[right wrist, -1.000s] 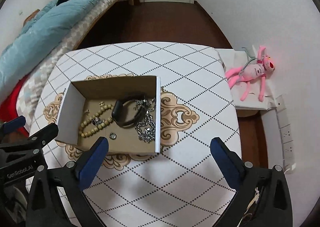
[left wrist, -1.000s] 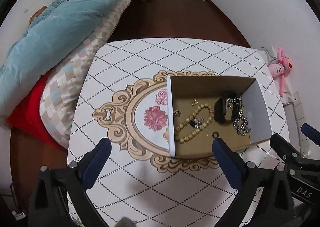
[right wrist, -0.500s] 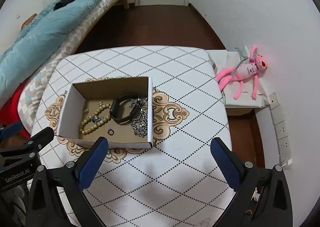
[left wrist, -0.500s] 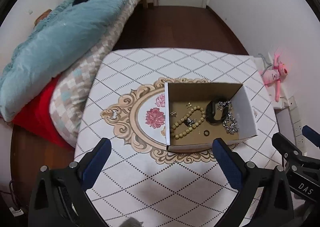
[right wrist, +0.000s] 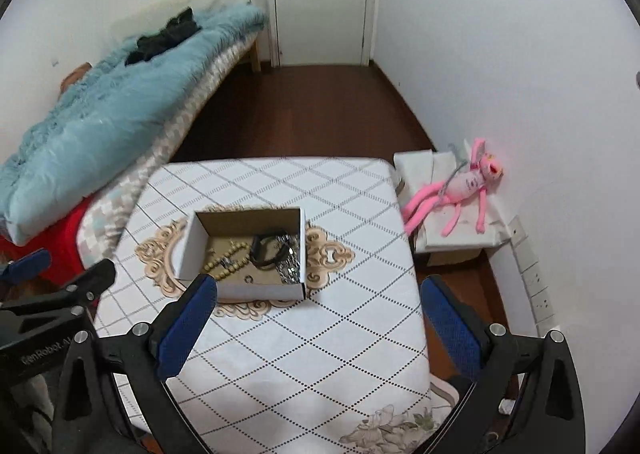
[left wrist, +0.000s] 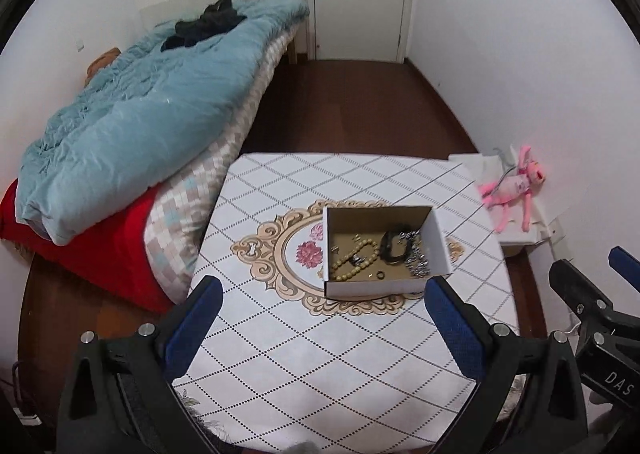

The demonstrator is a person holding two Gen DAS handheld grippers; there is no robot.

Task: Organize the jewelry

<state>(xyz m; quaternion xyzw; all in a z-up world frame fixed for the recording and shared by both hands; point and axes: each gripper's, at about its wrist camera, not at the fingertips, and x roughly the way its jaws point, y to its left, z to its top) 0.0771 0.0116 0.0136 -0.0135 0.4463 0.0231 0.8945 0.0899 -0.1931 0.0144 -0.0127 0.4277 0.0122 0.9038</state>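
- Box (left wrist: pixel 384 286) of jewelry sits mid-frame on the counter (left wrist: pixel 304 354).
- Left gripper (left wrist: pixel 320 298) jaws wide open, holding nothing.
- Right gripper (right wrist: pixel 316 298) jaws wide open, holding nothing.

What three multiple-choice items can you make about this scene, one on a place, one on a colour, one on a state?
1. Where does the beaded bracelet lie?
A. on the bed
B. inside the cardboard box
C. on the bare tablecloth

2. What colour is the stuffed toy by the wall?
A. green
B. yellow
C. pink

3. In what state are the left gripper and the right gripper?
A. both open and holding nothing
B. both shut on the black band
C. left one shut on the silver chain

Answers:
1 B, the beads rest on the box floor beside the band.
2 C, its body and limbs are plainly pink.
3 A, each pair of blue pads stands wide apart with only tablecloth between.
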